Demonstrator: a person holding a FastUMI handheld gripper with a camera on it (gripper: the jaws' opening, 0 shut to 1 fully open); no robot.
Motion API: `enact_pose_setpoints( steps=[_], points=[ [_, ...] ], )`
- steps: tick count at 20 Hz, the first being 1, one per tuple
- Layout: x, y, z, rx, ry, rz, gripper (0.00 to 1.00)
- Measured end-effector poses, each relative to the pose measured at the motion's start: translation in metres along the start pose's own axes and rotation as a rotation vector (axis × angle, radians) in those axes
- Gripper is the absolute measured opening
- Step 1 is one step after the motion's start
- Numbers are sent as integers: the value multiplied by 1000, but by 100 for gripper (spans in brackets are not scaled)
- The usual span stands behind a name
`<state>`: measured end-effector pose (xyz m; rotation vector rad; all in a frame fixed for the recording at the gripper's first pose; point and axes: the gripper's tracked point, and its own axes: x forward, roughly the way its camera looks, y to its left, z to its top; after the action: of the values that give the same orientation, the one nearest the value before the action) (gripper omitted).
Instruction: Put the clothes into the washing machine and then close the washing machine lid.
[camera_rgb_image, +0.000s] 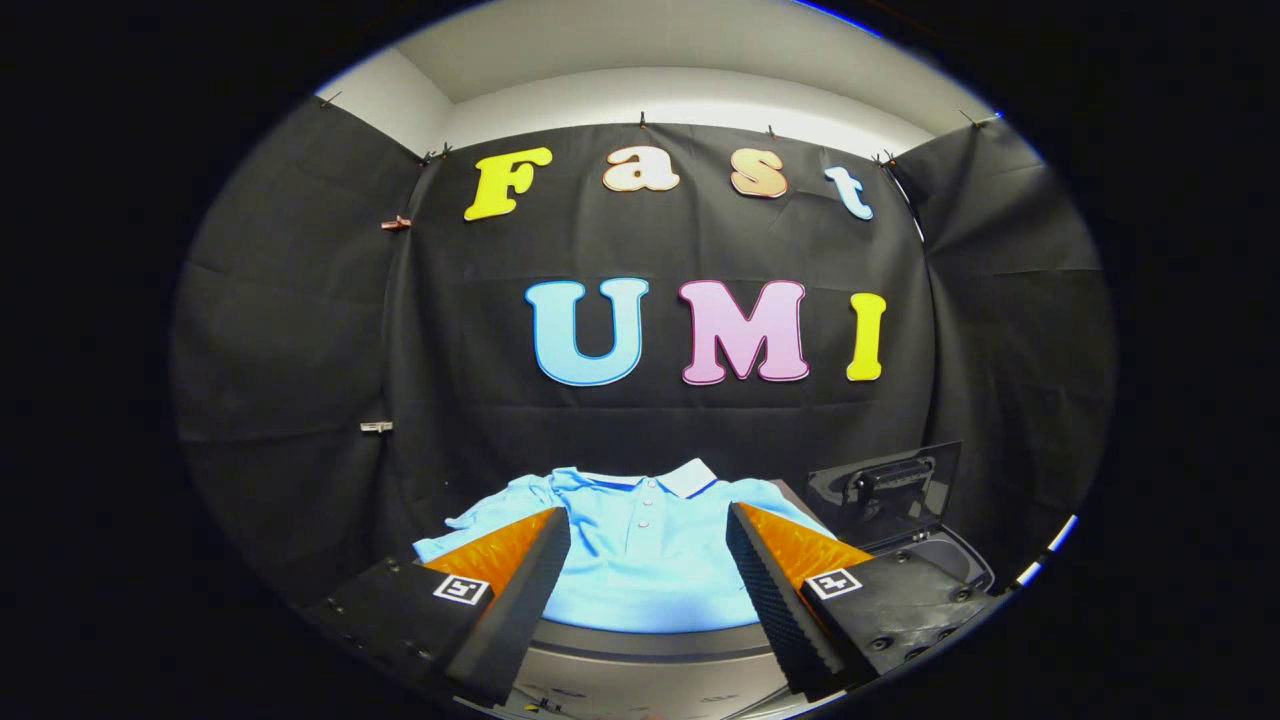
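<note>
Gripper held level, fingers spread wide, nothing between the pads. Light blue short-sleeved polo shirt with white collar and button placket lies flat and face up on a pale surface, just ahead of and between the fingers; not touched by either finger. To the right of the shirt, beyond the right finger, a dark glossy hinged lid stands raised over a dark rounded opening, judged to be the washing machine, lid open. Step in hand: approach to the first pick; no part of the task done yet. Next move calls for lowering the fingers onto the fabric near the chest, pinching a fold, then carrying it right to the opening.
</note>
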<state>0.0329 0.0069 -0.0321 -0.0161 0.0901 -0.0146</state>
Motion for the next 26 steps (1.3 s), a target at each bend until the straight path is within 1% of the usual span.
enact_pose_setpoints(
  steps=[2,6,11,15,17,20,22,26],
  points=[
    [15,-1,0,4,9,-9,98],
    [53,-4,-7,-5,75,-29,98],
    [104,-5,-33,-71,214,-47,99],
    [140,4,-66,-59,357,-37,98],
    [151,3,-84,-68,423,-41,98],
    [162,5,-88,-50,462,-36,99],
    [164,0,-95,-19,500,-59,98],
    [163,2,-110,23,589,-68,99]
  ],
)
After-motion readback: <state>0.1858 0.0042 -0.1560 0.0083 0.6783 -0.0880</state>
